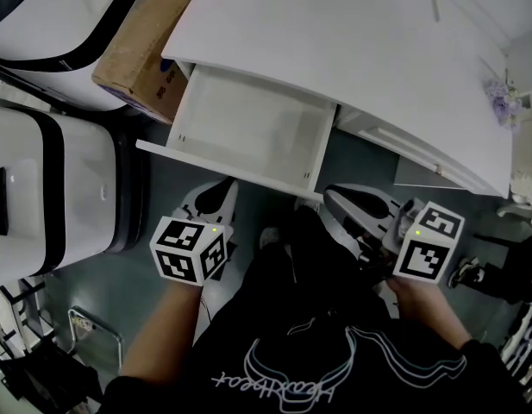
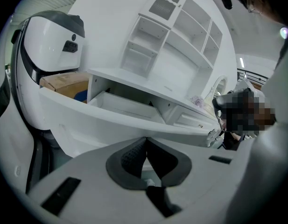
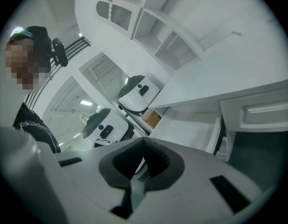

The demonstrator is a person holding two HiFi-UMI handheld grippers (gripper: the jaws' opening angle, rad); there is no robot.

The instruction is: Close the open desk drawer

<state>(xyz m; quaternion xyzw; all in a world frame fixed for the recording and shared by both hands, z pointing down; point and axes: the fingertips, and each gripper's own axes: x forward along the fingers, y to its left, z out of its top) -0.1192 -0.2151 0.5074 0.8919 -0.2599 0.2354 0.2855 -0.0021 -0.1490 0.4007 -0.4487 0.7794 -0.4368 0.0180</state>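
Drawer (image 1: 248,132) stands open under left part of bench (image 1: 360,50), nothing inside. Left tongs (image 1: 215,195) pressed together, pinching nothing, near drawer front, not touching. Right tongs (image 1: 350,198) also together, empty, off to right. Step: approach. Next, probably: left tips against front panel, push square inward.

The drawer (image 1: 248,132) juts from the front of the desk (image 1: 360,50) at its left end; a cardboard box (image 1: 143,46) lies left of the desk, the left tool (image 1: 215,197) and right tool (image 1: 356,201) before it
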